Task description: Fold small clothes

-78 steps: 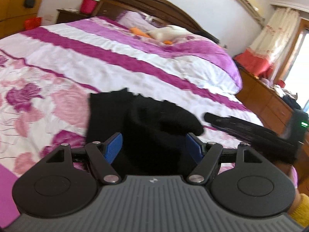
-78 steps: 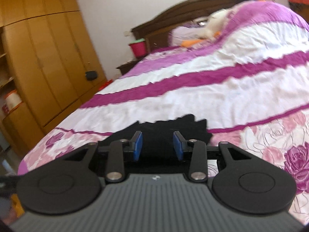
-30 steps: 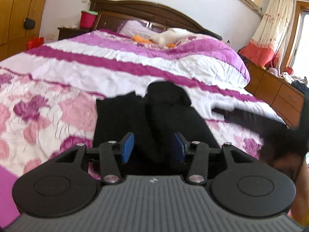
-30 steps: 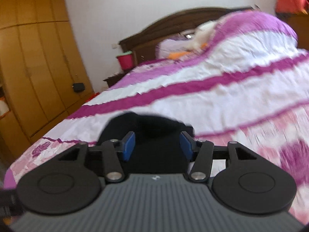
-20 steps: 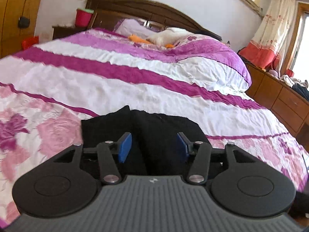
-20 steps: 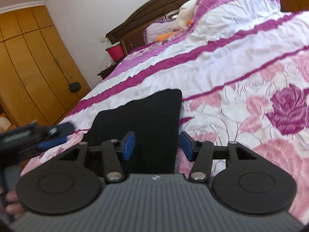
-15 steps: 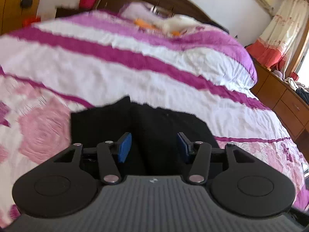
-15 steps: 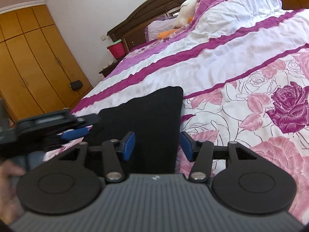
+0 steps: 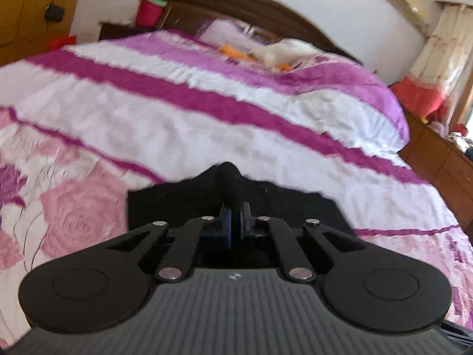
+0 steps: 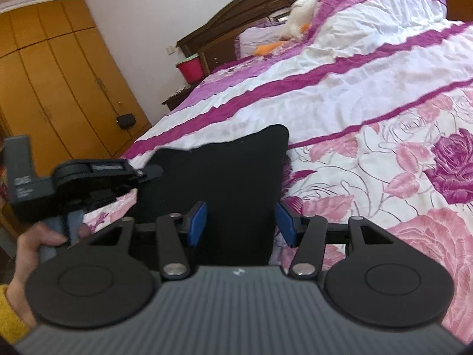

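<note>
Notably, left wrist view first: the left gripper (image 9: 235, 217) had its blue pads (image 9: 225, 222) drawn almost together, pinching a raised ridge of the black garment (image 9: 283, 204). Cloth peaked up just ahead of the pads and fell away flat to either side. The garment lay on the floral part of the bedspread (image 9: 82, 204), near the foot of the bed — motion blur across the stripes, so its far edge was hard to read.

Right wrist view: the right gripper (image 10: 241, 222) stood wide apart, pads (image 10: 197, 222) on either side of the garment's near end, nothing between them held. The black garment (image 10: 224, 174) showed as a long flat panel, rounded far corner, lying on the bedspread (image 10: 384, 162). The left gripper (image 10: 147, 173) came in from the left, tip at the garment's left edge, jaws seemingly closed on cloth there; the person's hand (image 10: 38, 242) was wrapped round its handle.

Judgement: a fold was in hand — left side had its pinch, ready to lift an edge and carry it across. Next move likely called for the right gripper either to close on the near edge or to pin the panel, so the cloth would not drag across the soft quilt as the left side pulled.
</note>
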A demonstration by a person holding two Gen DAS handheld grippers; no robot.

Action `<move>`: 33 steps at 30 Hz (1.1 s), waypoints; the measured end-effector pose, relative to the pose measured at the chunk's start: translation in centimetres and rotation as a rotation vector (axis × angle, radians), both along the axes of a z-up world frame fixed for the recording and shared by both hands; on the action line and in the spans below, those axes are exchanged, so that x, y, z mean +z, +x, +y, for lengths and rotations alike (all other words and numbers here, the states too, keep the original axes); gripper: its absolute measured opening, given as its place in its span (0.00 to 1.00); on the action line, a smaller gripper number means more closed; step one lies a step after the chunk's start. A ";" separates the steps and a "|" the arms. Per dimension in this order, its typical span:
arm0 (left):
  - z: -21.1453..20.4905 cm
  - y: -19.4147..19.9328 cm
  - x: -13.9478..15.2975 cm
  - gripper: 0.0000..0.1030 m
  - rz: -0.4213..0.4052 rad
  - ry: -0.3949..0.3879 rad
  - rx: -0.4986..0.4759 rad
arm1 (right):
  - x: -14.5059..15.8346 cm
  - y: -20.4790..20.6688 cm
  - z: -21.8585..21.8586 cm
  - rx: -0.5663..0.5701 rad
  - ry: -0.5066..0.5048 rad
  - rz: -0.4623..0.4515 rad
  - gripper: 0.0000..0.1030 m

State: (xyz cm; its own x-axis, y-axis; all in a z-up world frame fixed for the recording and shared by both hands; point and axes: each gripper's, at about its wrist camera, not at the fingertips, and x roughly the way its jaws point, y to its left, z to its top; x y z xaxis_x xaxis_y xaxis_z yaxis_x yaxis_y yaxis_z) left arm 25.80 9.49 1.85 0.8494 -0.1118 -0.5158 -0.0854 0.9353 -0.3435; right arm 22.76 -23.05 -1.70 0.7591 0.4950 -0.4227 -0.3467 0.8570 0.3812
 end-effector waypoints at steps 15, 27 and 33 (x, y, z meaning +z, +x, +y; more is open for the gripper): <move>0.7 -7.2 -0.5 0.65 0.022 -0.124 -0.108 | 0.5 -1.5 0.6 -0.018 -0.053 -0.010 0.54; -1.3 -9.0 -2.3 0.67 0.001 -0.210 -0.123 | 1.5 -3.0 2.2 0.007 -0.130 -0.060 0.52; -1.5 -5.7 -2.7 0.67 -0.037 -0.256 -0.082 | 1.1 -2.6 0.8 -0.071 -0.110 -0.038 0.53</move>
